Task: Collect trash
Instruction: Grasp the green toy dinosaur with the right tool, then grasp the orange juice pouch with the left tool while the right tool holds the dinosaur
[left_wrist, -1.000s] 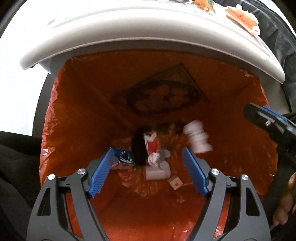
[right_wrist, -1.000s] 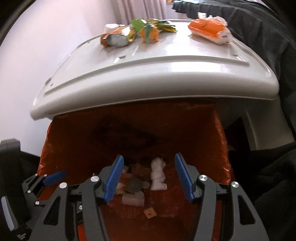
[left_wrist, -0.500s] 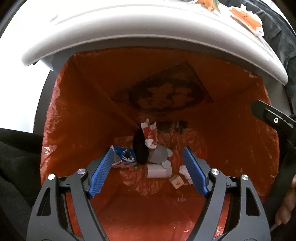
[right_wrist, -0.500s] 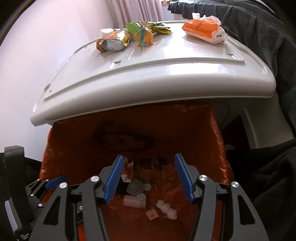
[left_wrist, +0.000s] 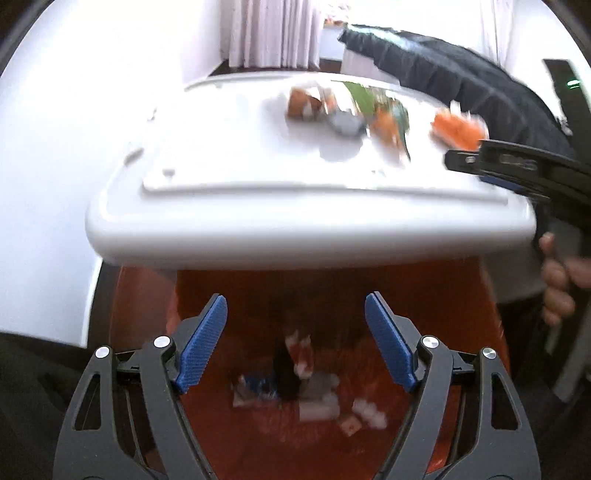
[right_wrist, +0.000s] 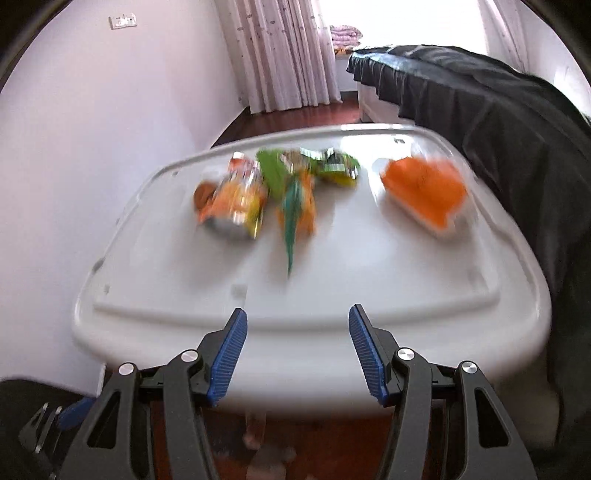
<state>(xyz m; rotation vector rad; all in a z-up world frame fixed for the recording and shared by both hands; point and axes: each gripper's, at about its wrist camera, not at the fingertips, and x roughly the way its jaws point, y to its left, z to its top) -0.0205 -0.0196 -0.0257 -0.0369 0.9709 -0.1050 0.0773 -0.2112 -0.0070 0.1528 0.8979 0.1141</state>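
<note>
Bottom centre of both views, I see left gripper (left_wrist: 295, 341) and right gripper (right_wrist: 297, 354) spread wide, empty; wrappers (right_wrist: 258, 188) upper centre on white lid (right_wrist: 369, 295); bin liner (left_wrist: 424, 295) below.

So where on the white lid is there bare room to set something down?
The near half of the white lid is bare, from its front edge up to the wrappers. The left side beside the orange-yellow wrapper is free too. Crowded: the far middle, where the green wrapper overlaps others, and the right, taken by the orange packet.
</note>
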